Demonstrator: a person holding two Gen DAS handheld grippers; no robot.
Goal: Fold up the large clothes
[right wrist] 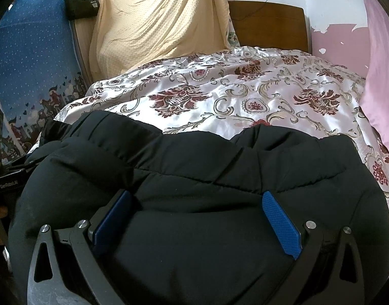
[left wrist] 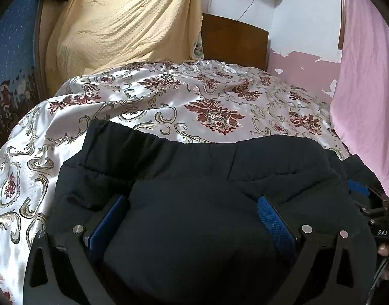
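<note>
A black padded jacket [left wrist: 199,167] lies bunched on the floral satin bedspread [left wrist: 169,94], its elastic hem toward the headboard. My left gripper [left wrist: 193,203] stands wide open, and a thick roll of the jacket bulges up between its blue pads [left wrist: 273,218] and touches both. My right gripper [right wrist: 198,200] is just as wide open astride the jacket [right wrist: 194,157], with padding filling the gap between its blue pads [right wrist: 280,223]. The gripper bases are buried under the fabric. The right gripper's body [left wrist: 379,218] and a hand show at the left wrist view's right edge.
The bedspread [right wrist: 258,94] stretches to a wooden headboard [right wrist: 268,25]. A yellow blanket [right wrist: 156,17] hangs at the back left beside a blue patterned mattress [right wrist: 32,58] and a black bag [right wrist: 81,1]. Pink fabric [right wrist: 382,96] borders the right side.
</note>
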